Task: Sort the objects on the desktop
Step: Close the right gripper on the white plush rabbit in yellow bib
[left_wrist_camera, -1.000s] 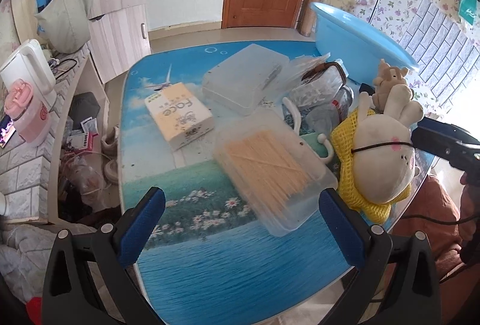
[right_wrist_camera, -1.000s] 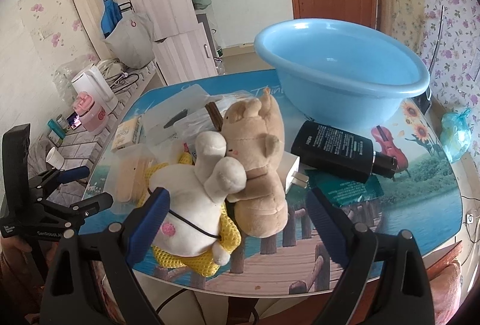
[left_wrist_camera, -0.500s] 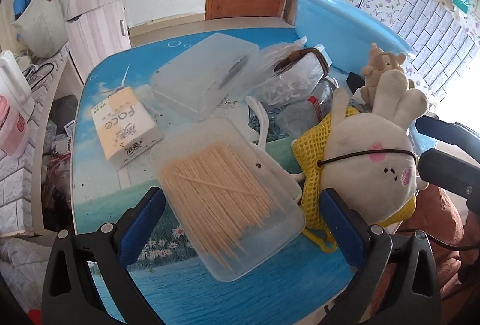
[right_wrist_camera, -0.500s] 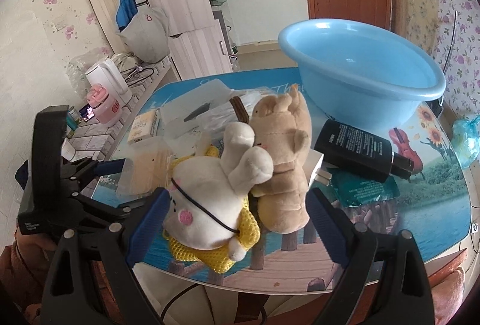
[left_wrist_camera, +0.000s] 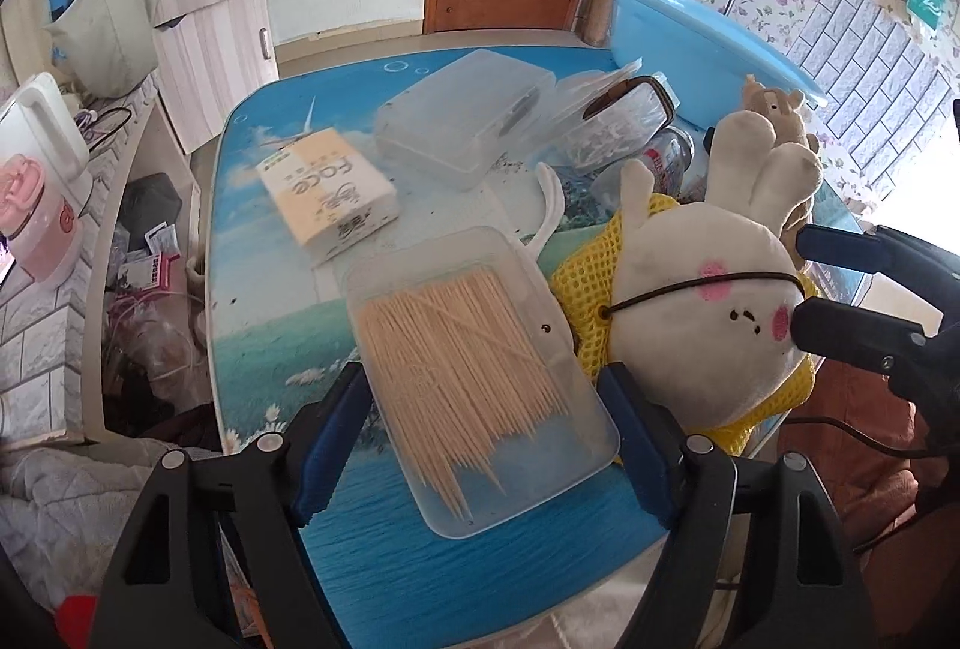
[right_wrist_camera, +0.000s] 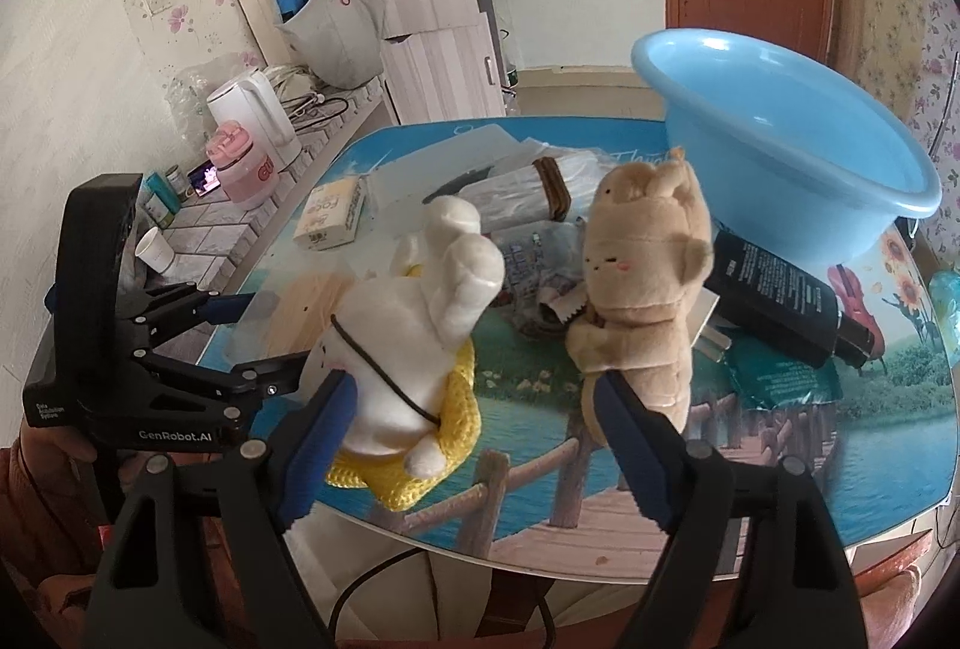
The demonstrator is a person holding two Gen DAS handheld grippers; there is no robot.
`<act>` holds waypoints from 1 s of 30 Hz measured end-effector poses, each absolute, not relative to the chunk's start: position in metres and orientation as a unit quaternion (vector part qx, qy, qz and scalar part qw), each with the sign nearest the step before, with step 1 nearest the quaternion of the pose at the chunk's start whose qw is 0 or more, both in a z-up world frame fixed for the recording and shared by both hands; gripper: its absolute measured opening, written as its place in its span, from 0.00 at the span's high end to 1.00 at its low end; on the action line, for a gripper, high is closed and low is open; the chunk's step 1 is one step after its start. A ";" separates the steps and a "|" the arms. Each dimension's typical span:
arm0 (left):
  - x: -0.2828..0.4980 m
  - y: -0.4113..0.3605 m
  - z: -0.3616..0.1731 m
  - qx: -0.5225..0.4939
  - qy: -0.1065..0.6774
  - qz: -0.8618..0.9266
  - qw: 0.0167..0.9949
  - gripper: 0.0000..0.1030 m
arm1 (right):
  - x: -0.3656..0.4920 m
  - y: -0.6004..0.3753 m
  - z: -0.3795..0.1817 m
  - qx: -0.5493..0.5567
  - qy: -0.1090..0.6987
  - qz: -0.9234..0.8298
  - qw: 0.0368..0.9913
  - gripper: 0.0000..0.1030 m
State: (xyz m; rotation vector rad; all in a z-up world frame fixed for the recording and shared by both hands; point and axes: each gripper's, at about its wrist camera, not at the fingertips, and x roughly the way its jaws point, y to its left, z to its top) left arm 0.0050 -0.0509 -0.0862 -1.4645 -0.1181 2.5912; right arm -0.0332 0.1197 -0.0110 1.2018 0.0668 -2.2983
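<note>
A clear box of toothpicks [left_wrist_camera: 468,349] lies flat on the blue picture table [left_wrist_camera: 270,289] near its front edge. My left gripper [left_wrist_camera: 483,433] straddles the box's near end. Its jaws are closing, and the blue pads stand just outside the box's two long sides. To the right lies a white rabbit plush [right_wrist_camera: 396,349] on yellow netting, with a brown plush [right_wrist_camera: 642,277] beside it. My right gripper [right_wrist_camera: 474,439] is closing around the rabbit: its left pad is at the rabbit's flank, its right pad in front of the brown plush.
A light blue basin [right_wrist_camera: 780,223] stands at the back right with a black bottle [right_wrist_camera: 780,295] in front of it. A tissue pack [left_wrist_camera: 327,193], a clear lidded box [left_wrist_camera: 462,115] and plastic bags crowd the middle. The table's front edge lies just below both grippers.
My left gripper has come in over the toothpick box and its jaws have narrowed. The right gripper has shifted left onto the rabbit plush, rolled a little, and narrowed too.
</note>
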 end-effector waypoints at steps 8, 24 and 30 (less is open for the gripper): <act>0.004 -0.059 -0.088 -0.486 -0.058 0.868 0.090 0.24 | -0.034 0.108 -0.014 0.454 0.020 -0.839 0.300 0.20; 0.005 -0.057 -0.086 -0.481 -0.059 0.870 0.092 0.20 | -0.036 0.109 -0.019 0.473 -0.038 -0.800 0.366 0.55; 0.003 -0.057 -0.089 -0.488 -0.050 0.868 0.080 0.20 | -0.037 0.129 0.000 0.445 -0.036 -0.828 0.338 0.55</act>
